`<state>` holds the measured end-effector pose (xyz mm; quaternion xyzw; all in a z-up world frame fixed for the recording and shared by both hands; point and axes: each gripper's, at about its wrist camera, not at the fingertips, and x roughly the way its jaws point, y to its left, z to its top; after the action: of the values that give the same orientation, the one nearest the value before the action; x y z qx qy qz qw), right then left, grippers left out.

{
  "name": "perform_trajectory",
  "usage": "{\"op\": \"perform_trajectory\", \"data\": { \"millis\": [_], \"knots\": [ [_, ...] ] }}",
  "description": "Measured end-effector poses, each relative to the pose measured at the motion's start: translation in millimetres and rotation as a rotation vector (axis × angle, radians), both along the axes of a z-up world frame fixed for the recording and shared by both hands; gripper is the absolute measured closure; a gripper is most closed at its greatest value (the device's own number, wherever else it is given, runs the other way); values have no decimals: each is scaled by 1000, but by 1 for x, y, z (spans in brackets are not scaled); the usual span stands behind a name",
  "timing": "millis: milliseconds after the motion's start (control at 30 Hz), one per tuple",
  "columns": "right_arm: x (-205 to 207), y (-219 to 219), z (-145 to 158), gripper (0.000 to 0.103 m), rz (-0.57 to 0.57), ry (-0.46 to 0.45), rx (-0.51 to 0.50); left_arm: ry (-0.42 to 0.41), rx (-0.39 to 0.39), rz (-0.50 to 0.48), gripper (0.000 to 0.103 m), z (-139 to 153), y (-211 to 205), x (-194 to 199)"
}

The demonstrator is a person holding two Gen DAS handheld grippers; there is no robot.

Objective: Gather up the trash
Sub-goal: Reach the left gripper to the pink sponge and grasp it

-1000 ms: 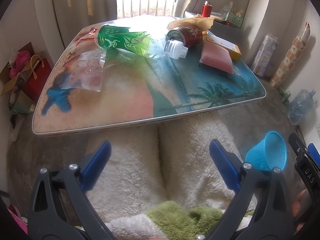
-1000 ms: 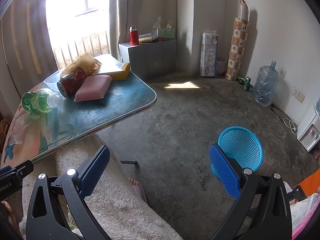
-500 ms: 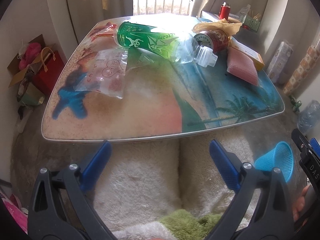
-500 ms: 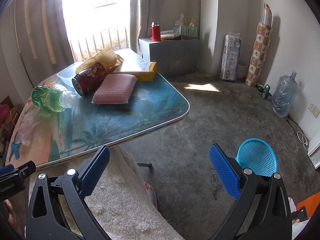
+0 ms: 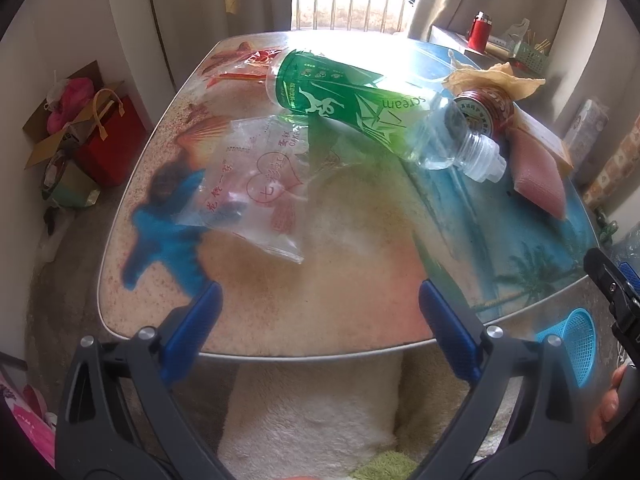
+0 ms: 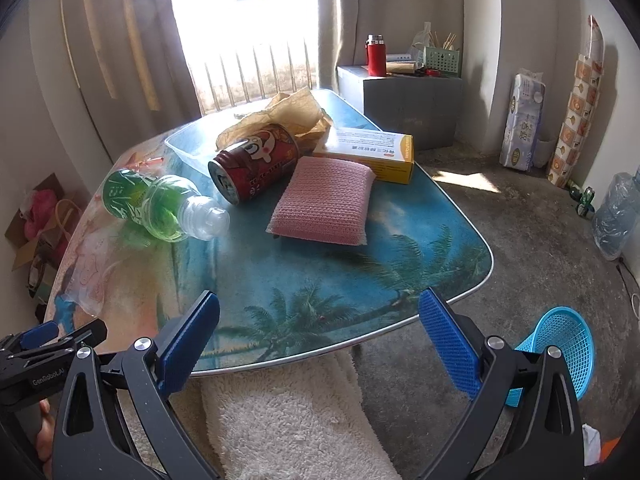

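Table (image 5: 360, 300): low, rounded corners, glossy top printed with a beach scene, metal rim. On it, left to right: a clear, crinkled plastic bag (image 5: 256, 192) with red print, lying flat; a green-labelled plastic bottle (image 5: 360, 108), on its side, uncapped, threaded neck toward the right; a red drinks can (image 5: 484, 108), on its side just beside the bottle's neck; crumpled tan paper (image 5: 496, 80) behind the can; a pink knitted-texture sponge pad (image 5: 540, 176), rectangular; a yellow-and-white carton (image 6: 372, 152) touching the pad's far edge. The right wrist view alone shows a clear shallow plastic tray (image 6: 188, 148) behind the can, and the can's open end and cartoon print. The left wrist view alone shows the bag's full outline. Blue mesh basket (image 6: 560, 352): round, plastic, on the concrete floor to the right of the table, well apart from the trash. Left gripper (image 5: 316, 332): blue ribbed pads spread wide, holding nothing, over the table's near edge. Right gripper (image 6: 320, 336): pads likewise apart, empty, at the near edge. Fluffy cream fabric (image 6: 288, 420) lies below both.
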<state>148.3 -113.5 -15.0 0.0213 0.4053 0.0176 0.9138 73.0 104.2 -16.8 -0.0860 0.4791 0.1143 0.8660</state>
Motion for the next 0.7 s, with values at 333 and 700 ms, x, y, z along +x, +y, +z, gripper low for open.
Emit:
{"op": "perform_trajectory", "data": {
  "millis": [333, 700],
  "knots": [
    [42, 63, -41, 6, 171, 140, -104, 50, 43, 25, 8, -12, 38, 25],
    [54, 82, -55, 6, 246, 180, -83, 70, -98, -112, 8, -28, 49, 26]
  ]
}}
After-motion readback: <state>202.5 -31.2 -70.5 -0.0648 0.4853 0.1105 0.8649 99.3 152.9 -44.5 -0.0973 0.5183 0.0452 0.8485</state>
